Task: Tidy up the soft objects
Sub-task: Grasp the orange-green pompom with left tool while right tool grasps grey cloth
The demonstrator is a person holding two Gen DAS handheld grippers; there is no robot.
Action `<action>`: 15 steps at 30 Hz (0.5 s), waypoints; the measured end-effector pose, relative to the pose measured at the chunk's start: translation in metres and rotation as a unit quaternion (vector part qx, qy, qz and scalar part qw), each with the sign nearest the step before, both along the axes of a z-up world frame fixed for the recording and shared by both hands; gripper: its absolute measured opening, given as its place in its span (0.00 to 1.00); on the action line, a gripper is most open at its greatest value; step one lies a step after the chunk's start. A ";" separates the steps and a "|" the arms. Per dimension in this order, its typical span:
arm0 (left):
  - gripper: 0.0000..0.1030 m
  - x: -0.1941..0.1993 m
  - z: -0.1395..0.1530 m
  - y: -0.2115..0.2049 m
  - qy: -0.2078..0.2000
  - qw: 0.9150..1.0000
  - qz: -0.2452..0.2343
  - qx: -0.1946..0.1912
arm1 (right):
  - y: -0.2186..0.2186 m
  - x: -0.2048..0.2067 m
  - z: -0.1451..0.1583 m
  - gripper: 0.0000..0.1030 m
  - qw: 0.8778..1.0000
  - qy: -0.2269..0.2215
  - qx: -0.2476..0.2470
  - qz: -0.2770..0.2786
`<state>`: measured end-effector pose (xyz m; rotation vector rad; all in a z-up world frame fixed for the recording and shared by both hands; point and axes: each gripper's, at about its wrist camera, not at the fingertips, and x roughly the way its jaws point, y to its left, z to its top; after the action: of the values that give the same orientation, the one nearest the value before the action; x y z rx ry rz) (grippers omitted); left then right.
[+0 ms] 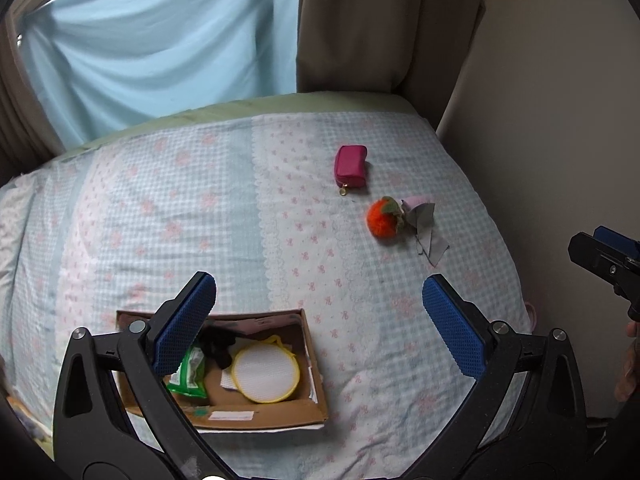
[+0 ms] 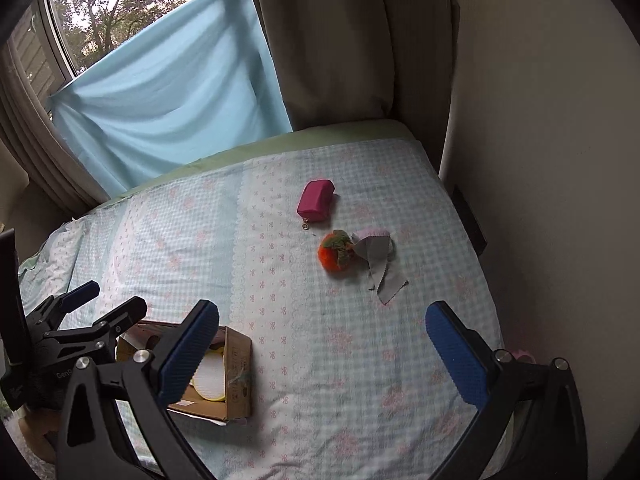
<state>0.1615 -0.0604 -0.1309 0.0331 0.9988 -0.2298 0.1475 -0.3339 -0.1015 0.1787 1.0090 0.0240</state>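
A cardboard box [image 1: 316, 372] [image 2: 240, 376] lies on the bed near its front edge. It holds a yellow-rimmed white pad [image 1: 266, 372], a green packet [image 1: 190, 376] and a black item [image 1: 218, 346]. Farther off rest a magenta zip pouch [image 1: 351, 168] [image 2: 316, 200], an orange fluffy ball with green leaves [image 1: 382, 217] [image 2: 334, 255], and grey and pink cloth swatches [image 1: 424, 224] [image 2: 380, 258]. My left gripper [image 1: 320, 316] [image 2: 108, 300] hovers open above the box. Nothing sits between the fingers of my open right gripper [image 2: 322, 344] [image 1: 600, 248], which is short of the ball.
The bed carries a light blue checked cover [image 1: 200, 220] with pink bows. A pale blue sheet [image 1: 152, 48] hangs over the window behind, beside beige curtains [image 1: 384, 24]. A wall [image 2: 540, 160] runs along the bed's right edge. A hand [image 1: 630, 360] shows at the right.
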 end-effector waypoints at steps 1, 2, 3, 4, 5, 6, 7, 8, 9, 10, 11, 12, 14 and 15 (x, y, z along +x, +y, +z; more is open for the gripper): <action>1.00 0.007 -0.005 -0.012 0.005 1.000 -0.003 0.001 | -0.009 0.007 -0.008 1.00 1.000 0.004 0.004 0.004; 1.00 0.014 -0.009 -0.023 0.008 1.000 -0.005 0.002 | -0.018 0.014 -0.015 1.00 1.000 0.008 0.006 0.005; 1.00 0.021 -0.014 -0.033 0.010 1.000 -0.009 0.004 | -0.026 0.021 -0.023 1.00 1.000 0.012 0.008 0.005; 1.00 0.028 -0.019 -0.044 0.015 1.000 -0.014 0.005 | -0.034 0.028 -0.032 1.00 1.000 0.017 0.011 0.005; 1.00 0.036 -0.025 -0.054 0.019 1.000 -0.021 0.006 | -0.042 0.035 -0.040 1.00 1.000 0.020 0.011 0.003; 1.00 0.043 -0.030 -0.064 0.021 0.999 -0.029 0.008 | -0.049 0.040 -0.048 1.00 1.000 0.022 0.011 0.001; 1.00 0.050 -0.036 -0.073 0.023 0.999 -0.038 0.012 | -0.055 0.046 -0.057 1.00 1.000 0.025 0.011 -0.001; 1.00 0.058 -0.044 -0.082 0.027 0.998 -0.048 0.015 | -0.061 0.052 -0.065 1.00 1.000 0.027 0.012 -0.003; 1.00 0.066 -0.052 -0.091 0.030 0.998 -0.060 0.020 | -0.067 0.056 -0.073 1.00 1.000 0.028 0.013 -0.005; 1.00 0.074 -0.060 -0.100 0.034 0.997 -0.072 0.025 | -0.072 0.061 -0.081 1.00 0.999 0.029 0.013 -0.007; 1.00 0.082 -0.068 -0.108 0.037 0.995 -0.084 0.027 | -0.076 0.066 -0.089 1.00 0.999 0.031 0.014 -0.009; 1.00 0.091 -0.077 -0.117 0.041 0.994 -0.097 0.030 | -0.080 0.071 -0.097 1.00 0.999 0.033 0.017 -0.009; 1.00 0.107 -0.095 -0.131 0.048 0.990 -0.126 0.030 | -0.087 0.080 -0.113 1.00 0.999 0.039 0.018 -0.007; 1.00 0.116 -0.105 -0.139 0.055 0.988 -0.141 0.027 | -0.089 0.084 -0.121 1.00 0.999 0.040 0.015 -0.003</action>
<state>0.2772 -0.1994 -0.2358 0.2137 1.1086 -0.4667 0.2316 -0.4226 -0.2220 0.2112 1.0873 0.0257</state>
